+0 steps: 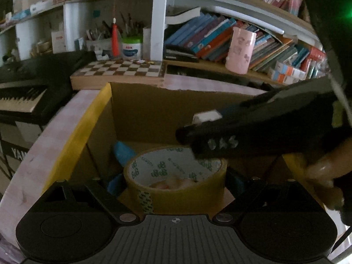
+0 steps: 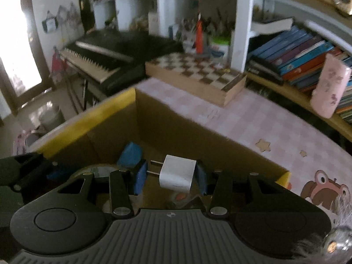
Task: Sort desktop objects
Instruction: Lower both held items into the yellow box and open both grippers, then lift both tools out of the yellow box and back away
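Left wrist view: the left hand-held gripper (image 1: 176, 184) grips a roll of clear packing tape (image 1: 175, 177) across its width, low inside the cardboard box (image 1: 72, 136). The right hand-held gripper (image 1: 187, 132) crosses above the roll, carrying a white object.

Right wrist view: here that object proves to be a white plug adapter (image 2: 177, 173), clamped in the right hand-held gripper (image 2: 171, 176), prongs pointing left, above the box floor; release looks next. The roll is barely visible here.

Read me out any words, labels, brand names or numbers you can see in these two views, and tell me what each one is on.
"YA", cut off at the picture's edge: front of the keyboard stand.
Green print inside the tape roll: too blurred.
Book spines, white jar, pink cup: unreadable.
White charger: no text visible.
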Demonstrator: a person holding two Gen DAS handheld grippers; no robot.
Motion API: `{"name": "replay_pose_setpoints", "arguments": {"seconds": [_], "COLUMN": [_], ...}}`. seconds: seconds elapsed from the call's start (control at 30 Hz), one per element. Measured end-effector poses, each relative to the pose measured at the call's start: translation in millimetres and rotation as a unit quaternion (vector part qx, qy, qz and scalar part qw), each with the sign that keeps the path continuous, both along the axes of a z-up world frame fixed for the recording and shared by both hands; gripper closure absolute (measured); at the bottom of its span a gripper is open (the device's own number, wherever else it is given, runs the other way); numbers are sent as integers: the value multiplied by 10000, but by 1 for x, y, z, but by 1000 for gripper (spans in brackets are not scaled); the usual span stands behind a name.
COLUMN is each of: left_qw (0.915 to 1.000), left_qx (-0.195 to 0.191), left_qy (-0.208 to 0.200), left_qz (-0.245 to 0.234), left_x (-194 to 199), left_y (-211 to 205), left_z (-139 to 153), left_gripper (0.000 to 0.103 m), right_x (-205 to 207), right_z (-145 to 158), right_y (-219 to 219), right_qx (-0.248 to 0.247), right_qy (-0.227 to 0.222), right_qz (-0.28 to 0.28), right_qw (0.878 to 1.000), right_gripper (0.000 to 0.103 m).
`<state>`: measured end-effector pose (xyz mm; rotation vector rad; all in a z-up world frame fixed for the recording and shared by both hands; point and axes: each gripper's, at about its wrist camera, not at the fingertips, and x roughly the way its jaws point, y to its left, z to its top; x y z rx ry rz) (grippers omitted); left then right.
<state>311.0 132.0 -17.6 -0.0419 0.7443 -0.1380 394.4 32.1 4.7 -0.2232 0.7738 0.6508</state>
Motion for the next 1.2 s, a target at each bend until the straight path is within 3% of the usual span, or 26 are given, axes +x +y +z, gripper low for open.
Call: {"name": "replay_pose_setpoints", "arguments": {"seconds": [0.27,0.43,0.63,0.8,1.2], "left_qw": [9991,9980,9950,9931,9895], "left_qx": [361,342,181,128,109], "left_qy": [-231,-528,-895,-1036,-1331], "left_qz": [53,65,409,528,546], "left_x": [-2,-15,-24,-30,-60], "left_y": [-8,-6,5,6,4], "left_z": [4,13,23,28,41], "left_gripper": [4,2,0,0,0], "right_x": [5,12,13,5,-32], "right_z": [-1,-1,-6,-1,26], "right_y": [6,5,11,9,-24], "right_qx": [-17,-57,-257,-188,242], "right_qy": [-7,-41,110,-171,-772], "right_qz": [78,-67,73,100,-301], "right_qw": [10000,10000,9996,9996,9963], "right_gripper": [60,60,60,49,48]}}
